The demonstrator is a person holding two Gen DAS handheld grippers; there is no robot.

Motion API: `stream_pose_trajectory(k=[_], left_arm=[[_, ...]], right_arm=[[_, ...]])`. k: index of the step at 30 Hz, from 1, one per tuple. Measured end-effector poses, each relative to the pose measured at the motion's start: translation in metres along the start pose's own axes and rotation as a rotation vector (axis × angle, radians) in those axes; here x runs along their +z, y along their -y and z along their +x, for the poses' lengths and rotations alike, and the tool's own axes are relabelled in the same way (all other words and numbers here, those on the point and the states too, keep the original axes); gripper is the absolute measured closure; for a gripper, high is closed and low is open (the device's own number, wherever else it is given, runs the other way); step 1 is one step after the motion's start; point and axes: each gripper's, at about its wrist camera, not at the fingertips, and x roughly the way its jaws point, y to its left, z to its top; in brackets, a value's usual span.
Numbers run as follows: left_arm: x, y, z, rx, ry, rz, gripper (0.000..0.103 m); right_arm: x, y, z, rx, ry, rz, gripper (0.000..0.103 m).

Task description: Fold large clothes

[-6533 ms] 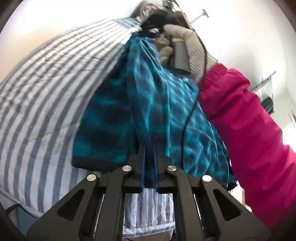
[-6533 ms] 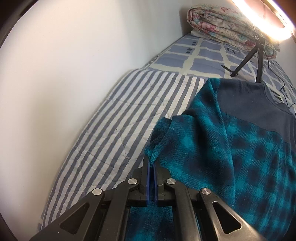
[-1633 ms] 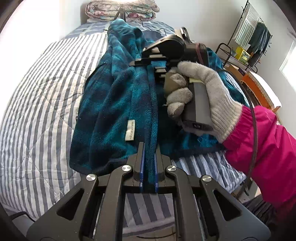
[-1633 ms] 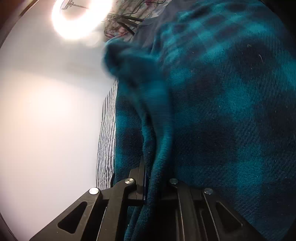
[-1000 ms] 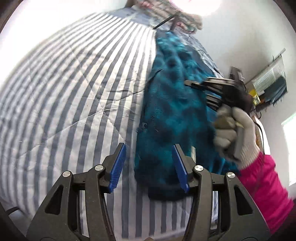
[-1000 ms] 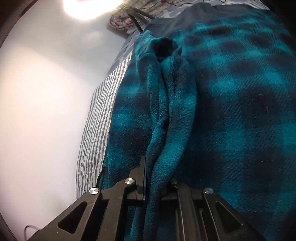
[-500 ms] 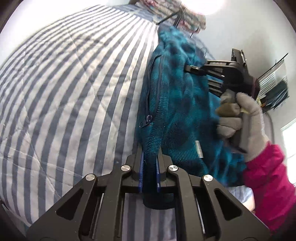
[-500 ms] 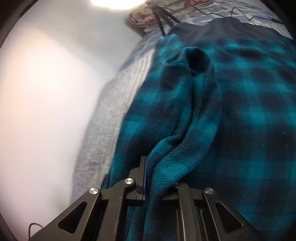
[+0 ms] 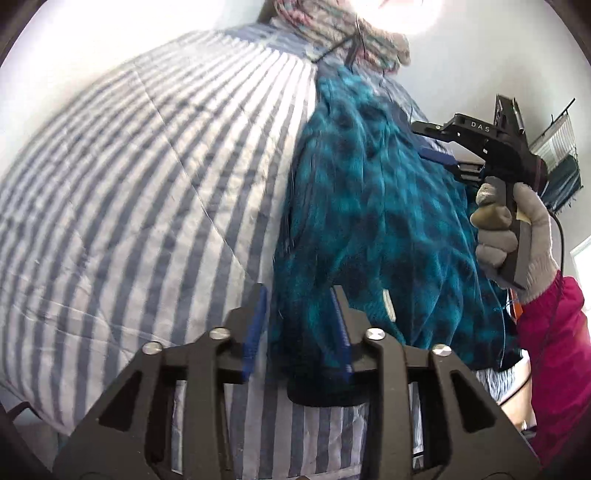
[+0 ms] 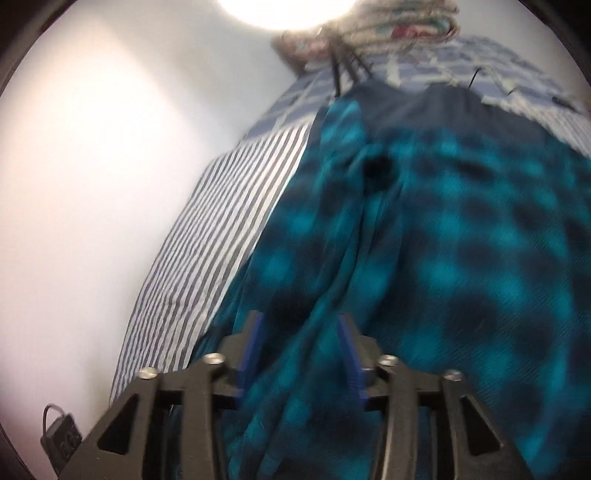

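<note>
A teal and dark plaid fleece jacket [image 9: 373, 221] lies lengthwise on the striped bed cover [image 9: 147, 177], its front edge folded over. My left gripper [image 9: 299, 314] is open, its blue pads on either side of the jacket's near hem edge. My right gripper [image 10: 301, 343] is open just above a ridge of the fleece [image 10: 424, 258]; in the left wrist view it [image 9: 439, 153] hovers over the jacket's right side, held by a gloved hand [image 9: 513, 236].
A ring light on a tripod [image 10: 347, 70] and a folded floral quilt [image 10: 402, 26] stand at the bed's far end. A white wall [image 10: 110, 166] runs along the left. A clothes rack [image 9: 557, 162] stands at the right. A black plug [image 10: 61, 439] lies low left.
Both grippers were shut on the jacket's fabric half a second ago and have now opened, letting it go. The jacket lies folded along its length on the bed.
</note>
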Motion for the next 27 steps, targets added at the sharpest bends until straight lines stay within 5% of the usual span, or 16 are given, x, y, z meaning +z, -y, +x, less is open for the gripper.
stream_pose_trajectory(k=[9,12,15,21,27], left_arm=[[0.013,0.015,-0.005,0.012,0.043,0.037,0.069],[0.015,0.018,0.002,0.018,0.043,0.044,0.069],[0.013,0.02,0.003,0.013,0.053,0.054,0.069],[0.01,0.026,0.007,0.001,0.046,0.074,0.069],[0.041,0.006,0.015,-0.019,0.041,0.006,0.069]], right_arm=[[0.073,0.009,0.032,-0.072,0.061,0.024,0.044],[0.085,0.006,0.055,-0.127,0.087,-0.014,0.069],[0.084,-0.008,0.066,-0.14,0.126,-0.094,0.073],[0.086,-0.006,0.122,-0.346,-0.001,-0.177,0.076],[0.097,0.001,0.106,-0.235,0.008,-0.083,0.069]])
